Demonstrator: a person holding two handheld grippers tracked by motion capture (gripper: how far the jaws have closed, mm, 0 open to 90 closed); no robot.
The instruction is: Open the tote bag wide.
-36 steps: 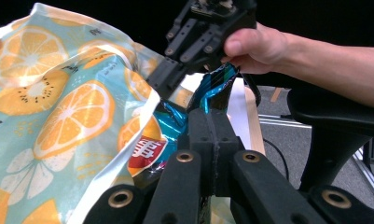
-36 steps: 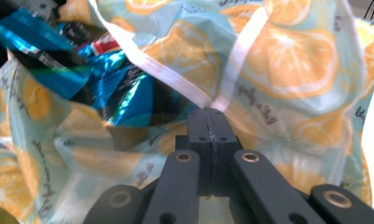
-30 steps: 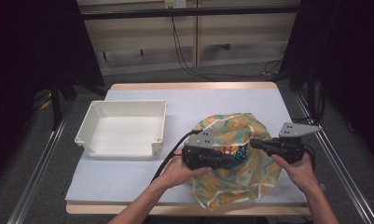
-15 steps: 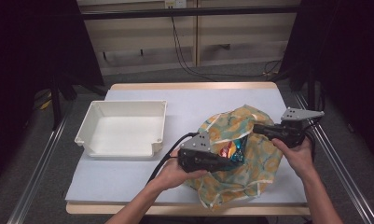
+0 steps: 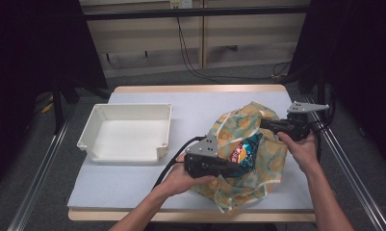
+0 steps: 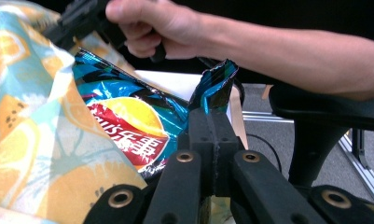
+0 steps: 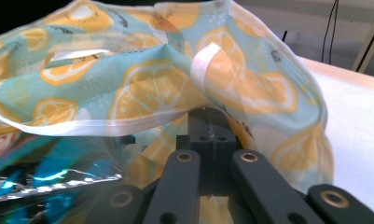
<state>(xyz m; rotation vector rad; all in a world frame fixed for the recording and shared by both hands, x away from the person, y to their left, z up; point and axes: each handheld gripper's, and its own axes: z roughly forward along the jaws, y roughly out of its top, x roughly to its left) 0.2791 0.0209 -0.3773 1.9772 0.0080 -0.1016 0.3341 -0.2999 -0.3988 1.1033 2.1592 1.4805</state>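
Observation:
A cloth bag [image 5: 258, 166] printed with orange slices on pale blue lies at the right of the table. A blue chip packet [image 5: 242, 151] with a red and yellow logo pokes out of its mouth. My left gripper [image 5: 238, 168] points right and is shut on the packet; in the left gripper view the jaws [image 6: 212, 116] pinch a corner of the blue chip packet [image 6: 128, 126]. My right gripper [image 5: 263, 124] is shut on the bag's far edge and holds it up. In the right gripper view the cloth bag [image 7: 152, 93] drapes over the jaws [image 7: 212, 116], with the chip packet [image 7: 49, 182] below left.
A white rectangular tray [image 5: 133, 107] stands on the left half of the white-topped table [image 5: 195, 103]. Metal rails run along both sides of the table. Cables trail from the grippers and across the floor behind.
My right gripper has moved toward the far side of the table, lifting the bag's edge. The bag's mouth has opened and the chip packet has come into sight. The left gripper stayed put.

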